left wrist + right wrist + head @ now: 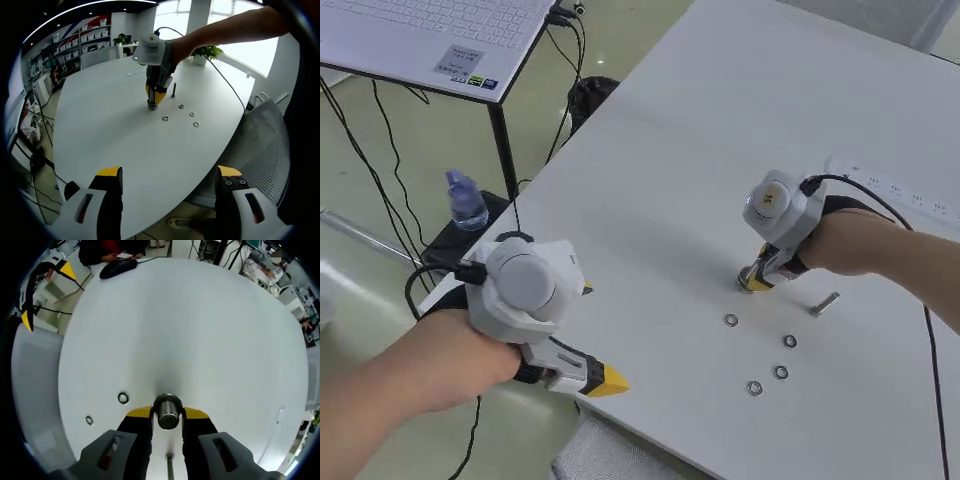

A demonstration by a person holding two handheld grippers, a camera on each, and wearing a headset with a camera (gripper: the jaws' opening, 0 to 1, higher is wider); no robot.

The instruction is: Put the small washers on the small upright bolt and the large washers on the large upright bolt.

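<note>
On the white table point(670, 170), my right gripper point(758, 281) is shut on the large bolt point(745, 284), holding it with its end against the tabletop. In the right gripper view the bolt's round end point(168, 411) sits between the yellow jaws. The small bolt point(825, 303) lies on its side just right of that gripper. Several washers point(731, 320) point(790, 341) point(754, 388) lie flat nearer the table's front edge. My left gripper point(599, 334) is open with nothing in it, at the near left edge. Its own view shows the right gripper point(152, 102) and washers point(165, 118) ahead.
A laptop point(430, 40) rests on a stand at the upper left, with cables hanging below it. A water bottle point(467, 200) stands on the floor beside the table. A white power strip point(900, 190) lies at the right. A mesh chair point(255, 150) sits at the near edge.
</note>
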